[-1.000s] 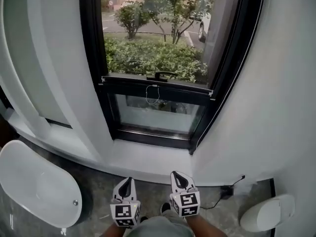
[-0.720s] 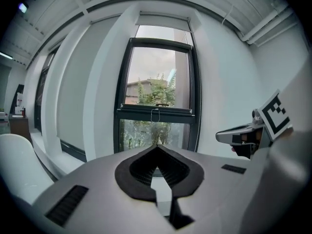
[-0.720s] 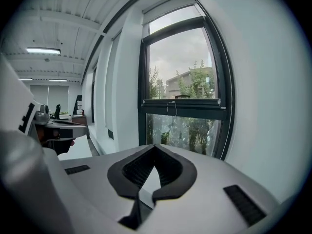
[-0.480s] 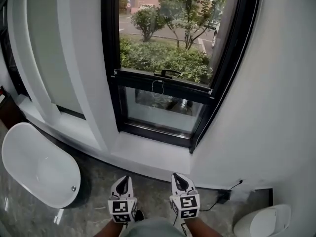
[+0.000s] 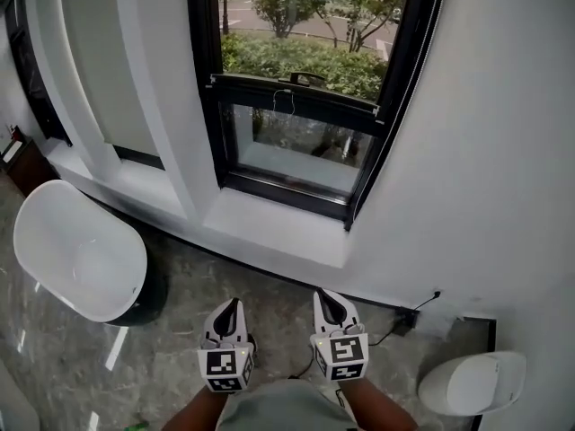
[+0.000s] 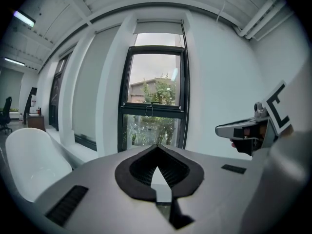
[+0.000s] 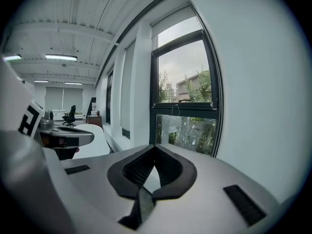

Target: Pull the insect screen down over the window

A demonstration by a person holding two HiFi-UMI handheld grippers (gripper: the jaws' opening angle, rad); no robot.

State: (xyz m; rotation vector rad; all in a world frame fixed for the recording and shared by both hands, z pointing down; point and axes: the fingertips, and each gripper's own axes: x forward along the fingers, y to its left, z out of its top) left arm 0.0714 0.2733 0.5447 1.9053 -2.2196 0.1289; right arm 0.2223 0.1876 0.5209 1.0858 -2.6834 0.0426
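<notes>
A: The insect screen's mesh is too fine to make out from where you stand. What you face is its black-framed window (image 5: pixel 301 151), set in the white wall and well apart from both of your grippers.

B: Look at the black crossbar (image 5: pixel 256 88) across the middle of it. A dark handle (image 5: pixel 307 79) sits on top. A thin cord loop (image 5: pixel 286 100) hangs from the bar over the lower pane.

A: Above that bar you see shrubs (image 5: pixel 296 57) and trees outside. The glass below it is dim and reflective. In your left gripper view, a pale housing (image 6: pixel 160 27) runs across the top of the frame.

B: Under the window a white sill (image 5: pixel 278 232) juts toward you, and then comes grey stone floor (image 5: pixel 171 330).

A: Your left gripper (image 5: pixel 227 312) sits low in the head view, its claw pressed together with nothing between the pads. Your right gripper (image 5: pixel 325 302) is just beside it and level with it, also pressed together and empty.

B: Both point toward the window. To your left stands a white bathtub (image 5: pixel 76 250). To your right, by the wall, is a rounded white fixture (image 5: pixel 472 382), with a black plug and cable (image 5: pixel 404 318) at the wall near it.
</notes>
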